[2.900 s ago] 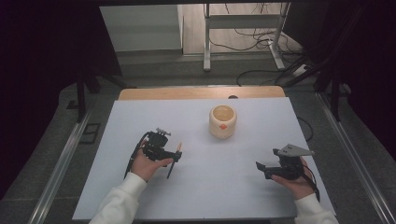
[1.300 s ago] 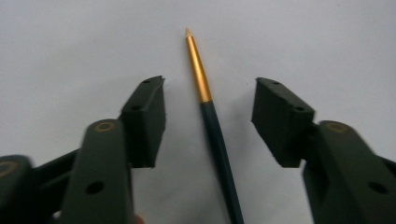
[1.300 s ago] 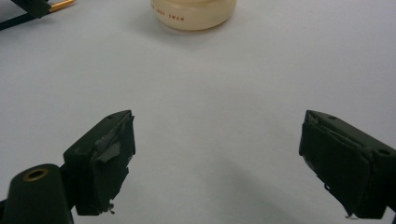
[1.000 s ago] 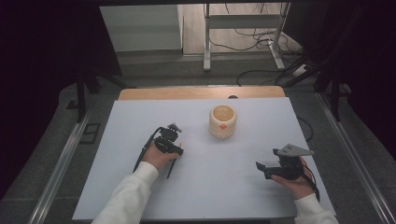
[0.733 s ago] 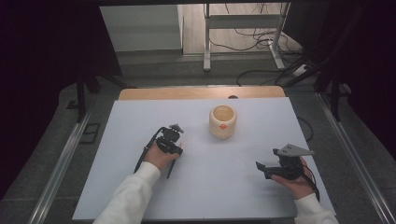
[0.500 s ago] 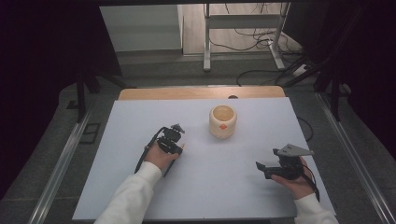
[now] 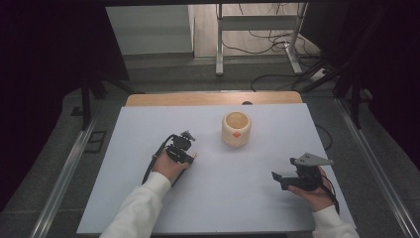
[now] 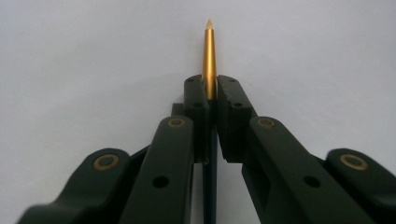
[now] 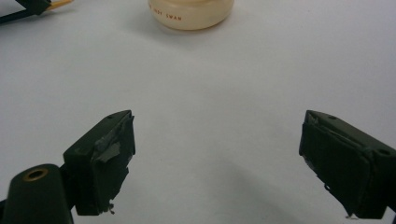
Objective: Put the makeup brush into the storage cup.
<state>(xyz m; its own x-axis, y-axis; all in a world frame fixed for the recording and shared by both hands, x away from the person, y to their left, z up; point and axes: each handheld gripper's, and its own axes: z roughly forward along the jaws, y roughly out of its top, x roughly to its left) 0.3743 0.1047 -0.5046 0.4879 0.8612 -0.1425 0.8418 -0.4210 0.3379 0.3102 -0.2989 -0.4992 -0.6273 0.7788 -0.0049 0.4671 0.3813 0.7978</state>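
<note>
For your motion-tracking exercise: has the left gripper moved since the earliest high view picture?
Yes. The left gripper, now shut on the pen, sits nearer the cream cup than before, having shifted up and right across the white table.

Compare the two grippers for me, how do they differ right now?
The left gripper has its jaws shut on a pen with a gold tip, having just closed on it; the right gripper stands wide open with nothing between its jaws. The left sits nearer the cream cup; the right is further off. Both are black and hand-held over the white table.
</note>
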